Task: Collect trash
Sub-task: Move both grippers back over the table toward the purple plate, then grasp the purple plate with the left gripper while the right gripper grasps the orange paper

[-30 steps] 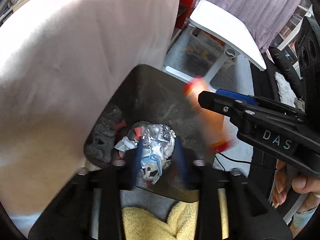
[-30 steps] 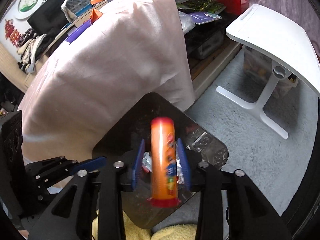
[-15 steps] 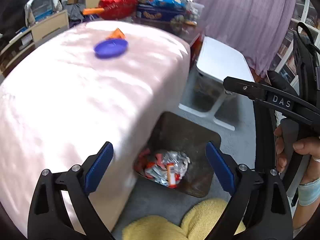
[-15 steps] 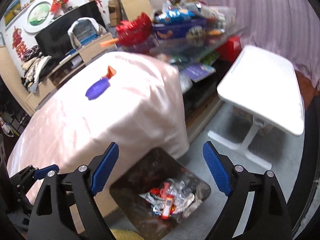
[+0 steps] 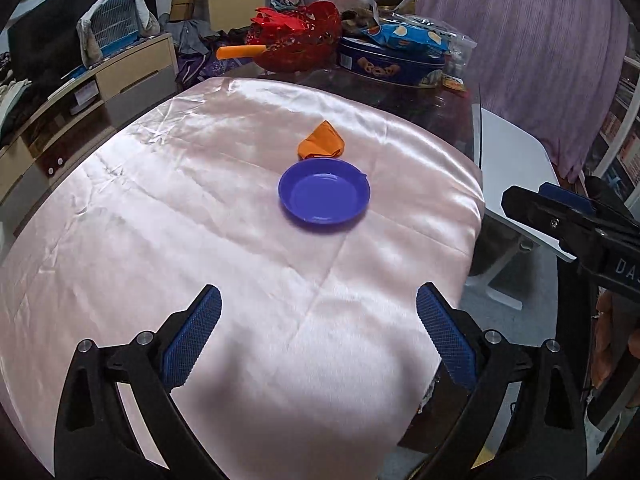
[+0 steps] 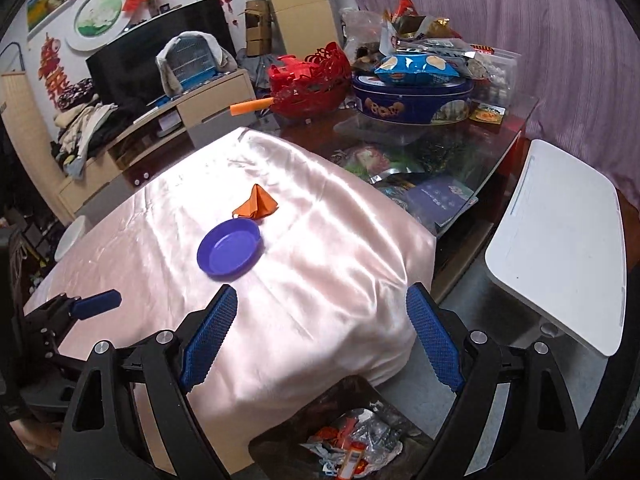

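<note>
An orange crumpled paper point(image 5: 321, 142) lies on the pink satin tablecloth point(image 5: 200, 220), touching the far rim of a blue plate point(image 5: 324, 196); both also show in the right wrist view, the paper point(image 6: 256, 206) and the plate point(image 6: 229, 253). My left gripper point(image 5: 318, 336) is open and empty above the near part of the table. My right gripper point(image 6: 320, 336) is open and empty over the table's corner. A dark trash bin point(image 6: 400, 400) on the floor below holds foil wrappers point(image 6: 372, 436) and an orange tube point(image 6: 349, 460).
The far table end carries a red basket point(image 6: 308, 84), a blue cookie tin point(image 6: 412, 98) and snack bags point(image 6: 416, 66). A white side table point(image 6: 560, 240) stands at the right. A TV cabinet with a cage point(image 5: 112, 28) lines the left wall.
Both grippers let go of their trash into the bin, opened wide, and rose from the bin up to table height; the plate and orange paper came into view.
</note>
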Available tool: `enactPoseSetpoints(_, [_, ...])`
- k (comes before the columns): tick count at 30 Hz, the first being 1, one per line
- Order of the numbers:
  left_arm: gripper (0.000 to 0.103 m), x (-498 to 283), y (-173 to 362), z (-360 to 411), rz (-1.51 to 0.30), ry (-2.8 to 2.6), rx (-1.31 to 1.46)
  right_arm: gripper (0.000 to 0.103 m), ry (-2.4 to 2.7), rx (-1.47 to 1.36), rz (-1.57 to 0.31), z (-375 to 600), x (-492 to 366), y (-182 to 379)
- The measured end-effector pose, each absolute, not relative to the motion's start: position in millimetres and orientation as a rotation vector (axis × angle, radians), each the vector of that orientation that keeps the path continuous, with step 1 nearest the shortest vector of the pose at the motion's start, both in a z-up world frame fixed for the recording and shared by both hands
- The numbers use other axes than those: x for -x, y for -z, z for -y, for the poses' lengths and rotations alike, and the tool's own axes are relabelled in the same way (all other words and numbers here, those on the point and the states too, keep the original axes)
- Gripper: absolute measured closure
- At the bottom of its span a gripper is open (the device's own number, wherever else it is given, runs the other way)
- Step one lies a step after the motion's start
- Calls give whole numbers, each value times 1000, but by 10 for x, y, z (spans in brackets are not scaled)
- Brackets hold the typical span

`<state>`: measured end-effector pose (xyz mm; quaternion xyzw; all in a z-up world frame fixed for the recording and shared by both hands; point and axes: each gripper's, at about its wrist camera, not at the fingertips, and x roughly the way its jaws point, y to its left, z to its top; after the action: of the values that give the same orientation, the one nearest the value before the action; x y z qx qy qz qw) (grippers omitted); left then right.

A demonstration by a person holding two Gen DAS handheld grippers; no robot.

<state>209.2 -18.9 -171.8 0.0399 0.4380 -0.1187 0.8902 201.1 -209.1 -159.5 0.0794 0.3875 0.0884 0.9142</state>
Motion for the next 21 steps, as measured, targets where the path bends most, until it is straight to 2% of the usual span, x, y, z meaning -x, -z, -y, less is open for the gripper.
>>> enactPoseSetpoints(8, [9, -2752, 2020, 335, -976, 272, -54, 12, -176, -172, -812, 2114, -2478, 1653])
enactPoseSetpoints(14, [9, -3007, 2092, 445, -956, 268, -83, 12, -178, -173, -816, 2135, -2729, 1685])
enactPoseSetpoints(16, [18, -3053, 2079, 465, -945, 266, -105, 12, -177, -177, -819, 2137, -2805, 1710])
enactPoseSetpoints(17, [28, -3056, 2066, 467, -941, 263, -123, 12, -177, -181, -820, 2132, -2841, 1724])
enactPoseSetpoints(21, [29, -3037, 1999, 337, -952, 301, -108, 12, -189, -194, -829, 2046, -2977, 1783])
